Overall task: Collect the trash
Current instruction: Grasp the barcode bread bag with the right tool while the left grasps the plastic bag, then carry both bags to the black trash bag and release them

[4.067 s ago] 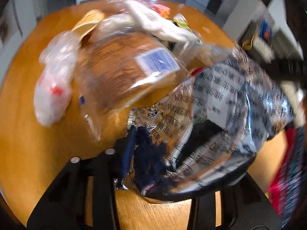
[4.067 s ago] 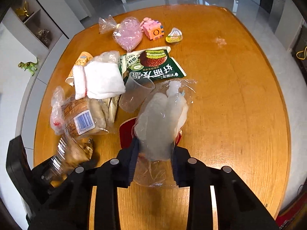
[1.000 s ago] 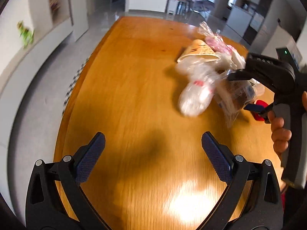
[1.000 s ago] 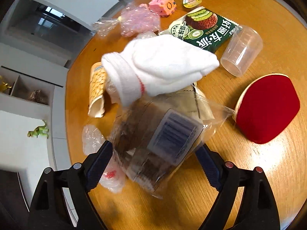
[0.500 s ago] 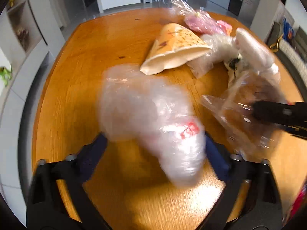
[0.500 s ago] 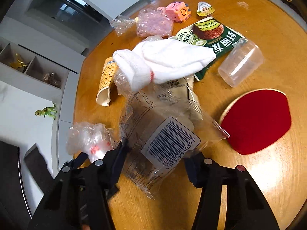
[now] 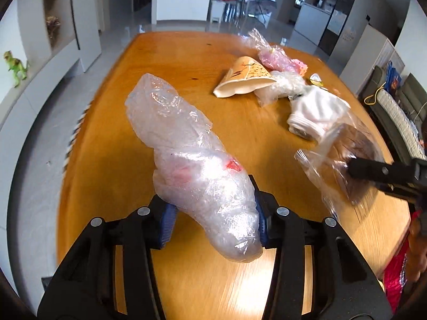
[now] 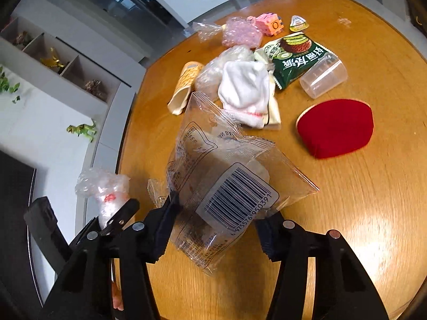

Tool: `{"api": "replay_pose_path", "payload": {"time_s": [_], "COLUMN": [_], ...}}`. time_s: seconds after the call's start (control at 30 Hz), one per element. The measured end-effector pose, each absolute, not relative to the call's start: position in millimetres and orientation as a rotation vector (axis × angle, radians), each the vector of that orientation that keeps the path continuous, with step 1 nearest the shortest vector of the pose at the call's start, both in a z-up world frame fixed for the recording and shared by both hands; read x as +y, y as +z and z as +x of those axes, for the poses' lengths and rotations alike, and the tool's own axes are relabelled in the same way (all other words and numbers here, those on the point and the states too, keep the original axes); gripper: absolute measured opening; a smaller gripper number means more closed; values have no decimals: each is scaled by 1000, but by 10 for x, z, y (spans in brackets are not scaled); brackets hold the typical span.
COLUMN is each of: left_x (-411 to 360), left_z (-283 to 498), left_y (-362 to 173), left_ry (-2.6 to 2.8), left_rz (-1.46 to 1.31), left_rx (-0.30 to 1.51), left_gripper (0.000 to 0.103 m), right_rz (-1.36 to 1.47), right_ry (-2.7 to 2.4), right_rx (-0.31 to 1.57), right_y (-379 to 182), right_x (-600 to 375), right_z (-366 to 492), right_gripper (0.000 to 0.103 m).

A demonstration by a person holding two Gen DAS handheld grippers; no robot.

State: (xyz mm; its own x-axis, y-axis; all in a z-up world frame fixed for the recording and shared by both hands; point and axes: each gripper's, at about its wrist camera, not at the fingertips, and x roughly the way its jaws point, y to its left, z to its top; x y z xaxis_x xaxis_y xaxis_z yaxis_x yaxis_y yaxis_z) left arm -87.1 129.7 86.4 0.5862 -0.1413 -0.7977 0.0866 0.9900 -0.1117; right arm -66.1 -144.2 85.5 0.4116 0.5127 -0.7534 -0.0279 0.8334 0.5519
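A crumpled clear plastic bag (image 7: 186,154) with a red mark sticks out forward between the jaws of my left gripper (image 7: 213,221). Those jaws are closing, and the blue pads press its near end. In the right wrist view, my right gripper (image 8: 218,226) is shut on a clear bread wrapper (image 8: 226,176) with a barcode label, held above the round wooden table (image 8: 360,213). The same wrapper (image 7: 341,154) shows at the right of the left wrist view. The left gripper's bag (image 8: 104,186) appears at the lower left of the right wrist view.
Behind lie a tipped paper cup (image 7: 245,80), a white sock (image 8: 245,90), a pink bubble-wrap bag (image 8: 240,33), a green snack packet (image 8: 296,58), a clear plastic cup (image 8: 323,80), a red paddle (image 8: 336,128), a pink cube (image 8: 269,25) and a small jelly cup (image 8: 298,23).
My left gripper came in around the crumpled bag and narrowed onto it. My right gripper closed on the bread wrapper and drew it clear of the sock, rolling as it rose.
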Motion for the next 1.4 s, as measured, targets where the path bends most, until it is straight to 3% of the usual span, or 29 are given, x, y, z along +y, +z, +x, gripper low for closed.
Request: {"api": "replay_pose_path", "payload": {"time_s": [0.33, 0.77, 1.13, 1.17, 1.2, 1.27, 1.4], "left_x": [1893, 3277, 4036, 4060, 4077, 4075, 4094], "left_z": [-1889, -3669, -4693, -4724, -4748, -4770, -4800], "left_y": [898, 670, 223, 201, 184, 195, 206], "left_ry": [-13, 398, 667, 678, 690, 750, 787], "left_rz": [-148, -312, -492, -499, -505, -483, -457], "left_rx": [885, 864, 893, 894, 896, 876, 877], "left_gripper": [47, 47, 50, 62, 93, 97, 97], "right_rz": [391, 23, -193, -213, -243, -298, -315], "right_ry": [489, 934, 1118, 1145, 1162, 1134, 1119], "right_rx": [1125, 1156, 1220, 1232, 1248, 1251, 1165], "right_y": [859, 871, 472, 430, 386, 331, 387], "right_x": [-909, 847, 2167, 2281, 2385, 2539, 2399], "right_z": [-1261, -2556, -3325, -3360, -3376, -3353, -3404], "right_gripper": [56, 56, 57, 58, 61, 69, 71]}}
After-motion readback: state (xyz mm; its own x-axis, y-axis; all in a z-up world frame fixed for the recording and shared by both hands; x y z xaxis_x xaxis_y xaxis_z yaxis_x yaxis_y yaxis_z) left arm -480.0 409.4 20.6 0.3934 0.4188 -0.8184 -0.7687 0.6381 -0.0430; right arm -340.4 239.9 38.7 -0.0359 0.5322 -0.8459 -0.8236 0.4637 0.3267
